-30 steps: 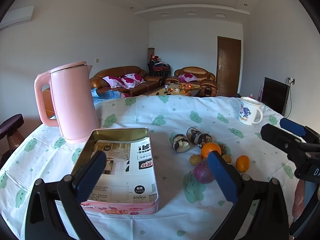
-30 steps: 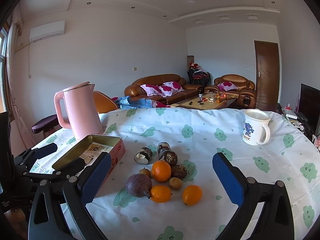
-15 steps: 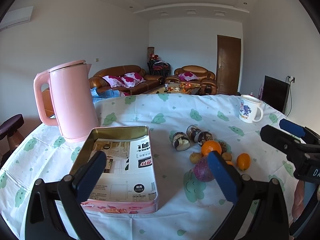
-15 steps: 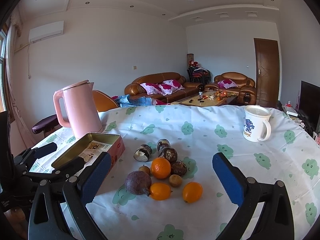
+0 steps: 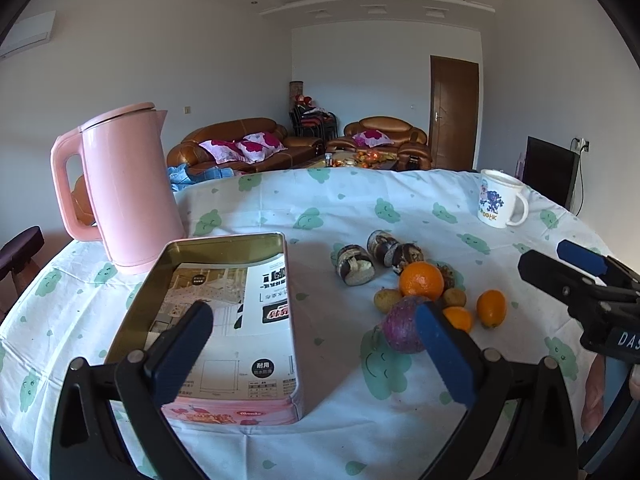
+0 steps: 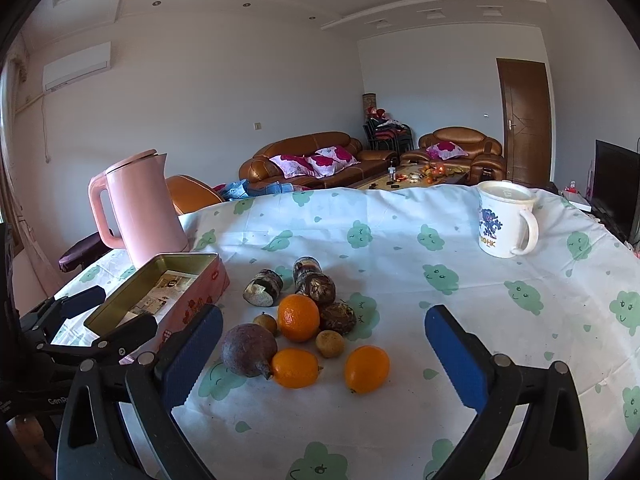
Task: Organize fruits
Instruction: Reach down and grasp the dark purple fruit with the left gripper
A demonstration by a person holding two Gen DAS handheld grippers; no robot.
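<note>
Left gripper (image 5: 312,344): jaws spread wide, nothing between them — hovering low over the near end of the tin, likely staged there to steady it or receive fruit.
Right gripper (image 6: 320,352): jaws apart and empty, aimed at the fruit pile, with the front fruits framed between its fingers — reads as a pre-grasp line-up, my judgement.
Tin (image 5: 224,312): open pink box with a gold interior, on the tablecloth to the left of the fruit; printed paper lies in its bottom, no fruit inside. Probable destination, being the only open container beside the pile.
Fruit pile: loose cluster on the tablecloth (image 6: 400,240), nothing sorted yet.
Large orange (image 6: 298,317): mid-pile, touching darker fruits behind it.
Purple fruit (image 6: 249,349): front left of pile, nearest the right gripper's left finger.
Small oranges: one (image 6: 296,368) against the purple fruit, another (image 6: 366,369) slightly apart to the right — the easiest first pick, I judge, since it has free space around it.
Dark round pieces (image 6: 264,293): at the back of the pile; identity unclear.
Kettle (image 5: 124,188): pink, upright behind the tin.
Mug (image 6: 505,224): far right, well apart from the fruit.
Change vs earlier frames: fruit sits slightly larger and lower in the right view, so that gripper has eased forward; left view nearly unchanged; objects unmoved; jaw spread the same.
</note>
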